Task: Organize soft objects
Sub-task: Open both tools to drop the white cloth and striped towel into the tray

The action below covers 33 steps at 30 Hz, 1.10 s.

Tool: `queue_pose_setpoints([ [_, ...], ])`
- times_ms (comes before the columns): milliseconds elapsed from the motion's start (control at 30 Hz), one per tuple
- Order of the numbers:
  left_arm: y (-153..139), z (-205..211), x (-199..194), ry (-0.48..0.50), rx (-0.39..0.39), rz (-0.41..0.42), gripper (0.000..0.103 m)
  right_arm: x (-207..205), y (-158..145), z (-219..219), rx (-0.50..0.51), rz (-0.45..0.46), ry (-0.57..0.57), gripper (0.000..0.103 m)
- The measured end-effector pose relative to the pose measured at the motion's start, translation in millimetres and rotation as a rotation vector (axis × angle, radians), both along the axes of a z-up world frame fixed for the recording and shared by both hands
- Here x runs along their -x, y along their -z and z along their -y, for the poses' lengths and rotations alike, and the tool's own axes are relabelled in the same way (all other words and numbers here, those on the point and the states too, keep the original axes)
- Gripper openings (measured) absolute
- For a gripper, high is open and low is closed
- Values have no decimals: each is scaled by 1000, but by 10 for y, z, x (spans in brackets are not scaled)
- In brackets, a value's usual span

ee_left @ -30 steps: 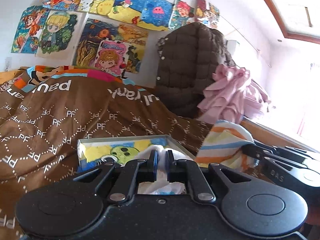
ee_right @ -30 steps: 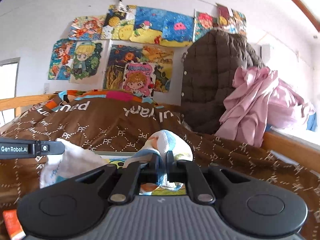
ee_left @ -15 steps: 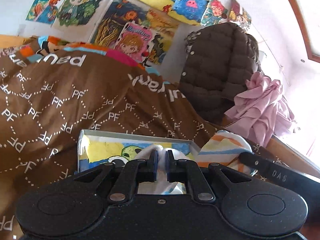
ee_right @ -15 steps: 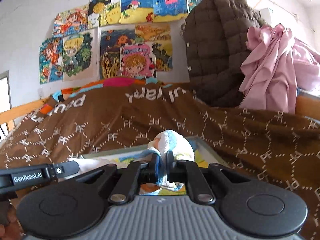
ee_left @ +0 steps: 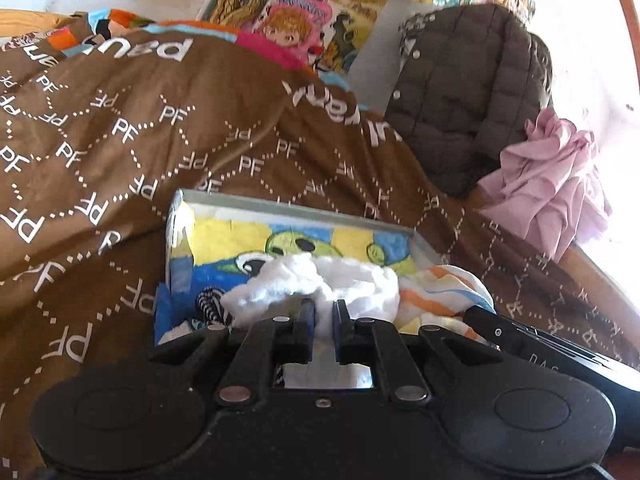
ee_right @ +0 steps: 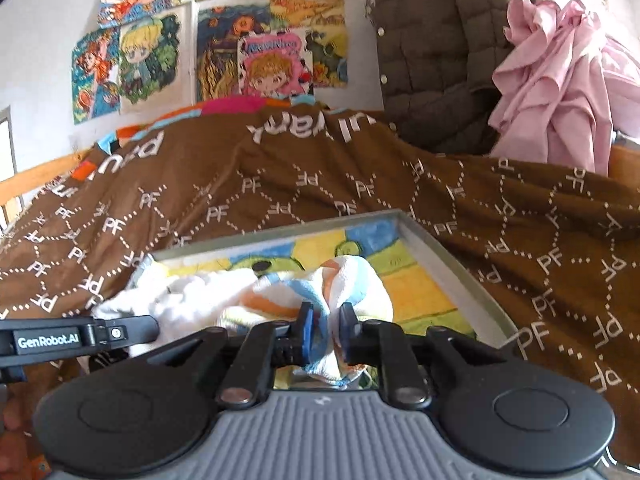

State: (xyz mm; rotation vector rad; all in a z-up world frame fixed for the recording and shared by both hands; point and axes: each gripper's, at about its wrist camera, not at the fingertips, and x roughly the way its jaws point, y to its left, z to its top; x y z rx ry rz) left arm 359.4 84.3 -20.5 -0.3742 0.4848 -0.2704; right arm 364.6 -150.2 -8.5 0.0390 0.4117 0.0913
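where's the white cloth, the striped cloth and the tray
white cloth (ee_left: 320, 280), left wrist view, on its fluffy bunched middle
striped cloth (ee_right: 356, 280), right wrist view, on the fold above the gripper fingers
tray (ee_right: 436, 246), right wrist view, on its grey right rim

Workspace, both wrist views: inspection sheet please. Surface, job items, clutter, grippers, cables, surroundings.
Surface: brown PF-print blanket on a bed.
Job's things: white cloth and striped cloth, both over the cartoon-lined tray.
Clutter: brown quilted jacket, pink garment.
Grippers: left gripper shut on the white cloth; right gripper opening, striped cloth between its jaws.
Cables: nothing seen.
Surroundings: cartoon posters on the wall.
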Motion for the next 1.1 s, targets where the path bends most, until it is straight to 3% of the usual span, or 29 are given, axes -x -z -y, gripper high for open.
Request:
queue_pose_setpoints([
  [200,30,48,-23,18,-32,-41,14,-27,35,54,-20,-19,13,21],
  [367,9,93,9,25,-55,-28,18,-1,3,66,-9,-7,16,33],
  [500,9,88,37,18,-44,-26,22,75,-62,15,60,24,8,47],
  [767,-49,127,159,-6,-66,-3,55,229,-246,105,51,54,39,61],
  [900,-111,138,249,-17,-79,11,60,357,-358,184,43,78,55,71],
  [1100,-314,141,477,-66,-117,82,80,633,-521,260,43,120,67,83],
])
